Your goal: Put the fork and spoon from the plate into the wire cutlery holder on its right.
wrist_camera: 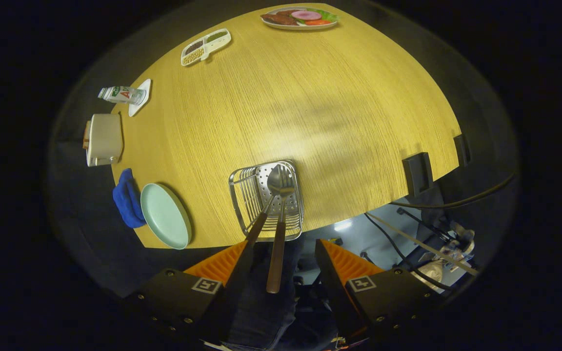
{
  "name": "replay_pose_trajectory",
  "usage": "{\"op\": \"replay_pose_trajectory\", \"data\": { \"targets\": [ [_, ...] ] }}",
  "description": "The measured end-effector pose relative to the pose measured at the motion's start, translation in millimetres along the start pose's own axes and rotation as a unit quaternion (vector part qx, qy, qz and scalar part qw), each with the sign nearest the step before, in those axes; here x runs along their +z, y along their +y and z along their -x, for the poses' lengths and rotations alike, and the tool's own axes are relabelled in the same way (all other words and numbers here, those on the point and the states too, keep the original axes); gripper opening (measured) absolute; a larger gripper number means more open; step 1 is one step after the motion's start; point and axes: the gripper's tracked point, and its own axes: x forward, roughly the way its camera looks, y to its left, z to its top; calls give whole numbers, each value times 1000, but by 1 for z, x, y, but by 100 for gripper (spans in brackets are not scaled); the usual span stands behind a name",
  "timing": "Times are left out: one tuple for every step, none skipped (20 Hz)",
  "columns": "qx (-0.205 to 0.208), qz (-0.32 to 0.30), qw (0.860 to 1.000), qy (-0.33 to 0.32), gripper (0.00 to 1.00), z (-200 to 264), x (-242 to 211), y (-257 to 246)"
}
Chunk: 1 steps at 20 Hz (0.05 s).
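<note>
At the near edge of the wooden table point(310, 97), the wire cutlery holder point(266, 200) is standing just ahead of the gripper point(281, 258), and both utensils are already sitting in it. The spoon point(278, 219) is showing its bowl against the holder's perforated floor, its brown handle running back toward the camera and ending between the two fingers. A second brown handle, which I am taking to be the fork point(257, 226), is leaning just to the left of it; its head is hidden behind the spoon bowl, so I cannot confirm the tines.

The fingers are standing spread wide, one on each side of the spoon handle, and neither is pressing on it; the left one is lying close alongside the fork handle, though whether it is touching is unclear.

The pale green plate point(166, 216) is lying to the holder's left, bare, with a blue cloth point(127, 197) just beyond its far side.

Judgement: the placing step is looking finished, and the task is reading as near its end. The move in hand is the release and pull-back. That calls for drawing the gripper straight back along the line of the handles, keeping the fingers apart, so that neither handle is being nudged or levered out of the holder. The holder is sitting very near the table edge, so a sideways knock is the main risk.
</note>
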Motion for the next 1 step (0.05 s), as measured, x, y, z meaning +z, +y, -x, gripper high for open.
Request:
{"op": "replay_pose_trajectory", "data": {
  "targets": [
    [5, -5, 1000, -15, 85, 2, 3, 0]
  ]
}}
